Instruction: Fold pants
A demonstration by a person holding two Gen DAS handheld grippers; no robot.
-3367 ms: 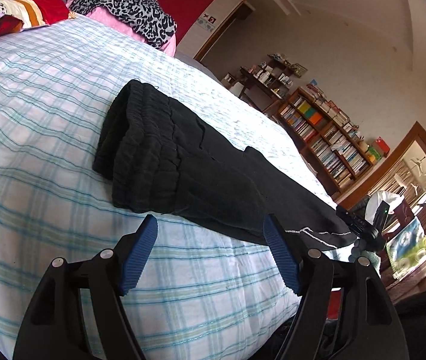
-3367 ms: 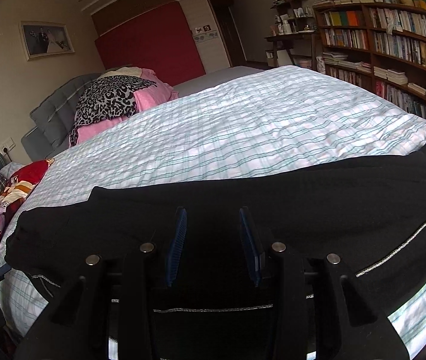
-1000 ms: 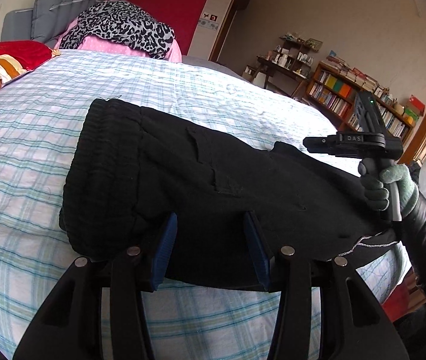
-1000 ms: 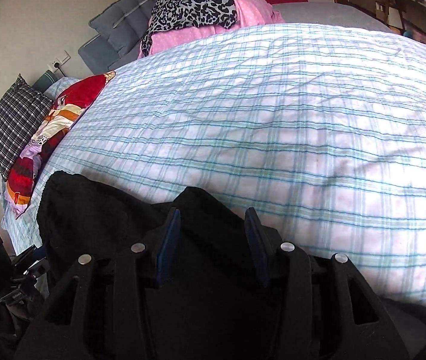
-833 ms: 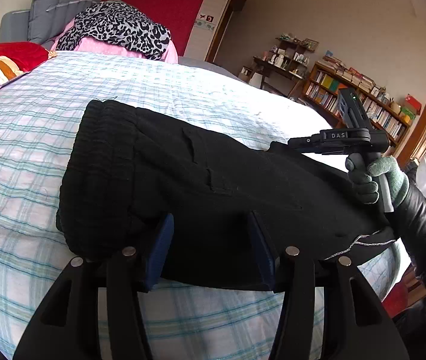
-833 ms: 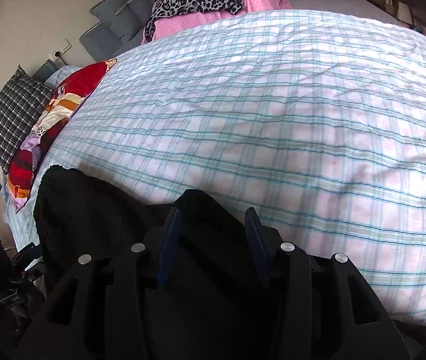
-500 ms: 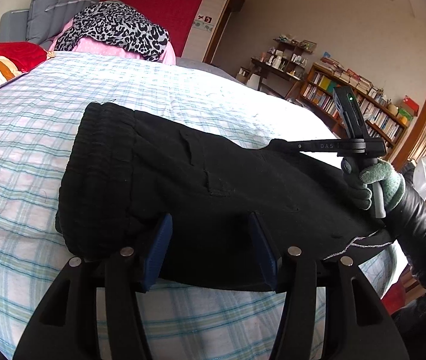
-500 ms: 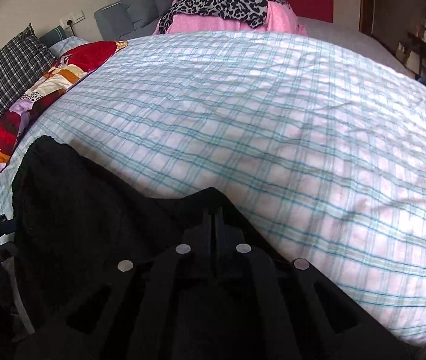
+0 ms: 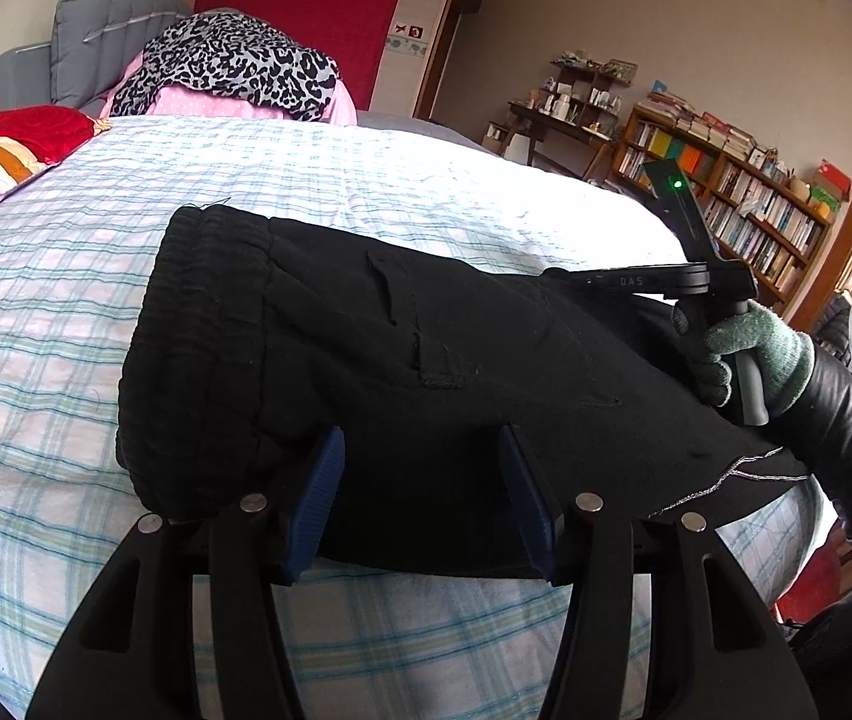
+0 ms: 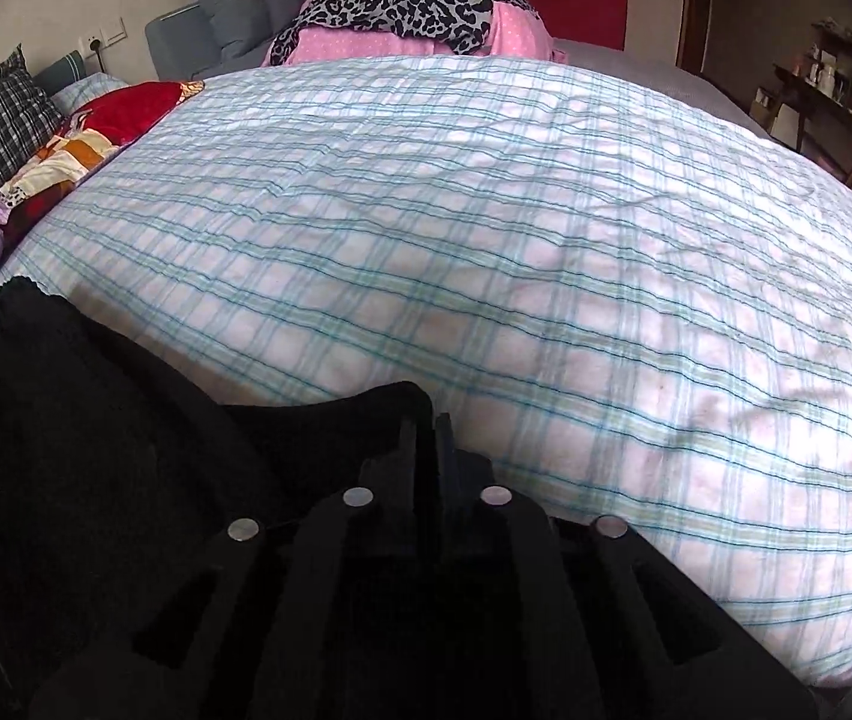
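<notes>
The black pants [image 9: 366,360] lie folded lengthwise on the checked bedspread [image 9: 66,276], waistband to the left. My left gripper [image 9: 420,486] is open, its blue pads astride the near edge of the pants below the waistband. My right gripper [image 10: 429,426] is shut on the far edge of the pants [image 10: 126,420], pinching a raised peak of black cloth. In the left wrist view the right gripper [image 9: 570,279] shows at the far right of the pants, held by a gloved hand [image 9: 744,354].
Pillows and a leopard-print cloth [image 9: 228,66] are piled at the head of the bed. A red patterned quilt [image 10: 66,138] lies at the left edge. Bookshelves [image 9: 744,204] and a desk [image 9: 552,120] stand along the right wall.
My right gripper has shut on the far edge of the pants and lifted a peak of cloth. My left gripper has stayed open at the near edge by the waistband.
</notes>
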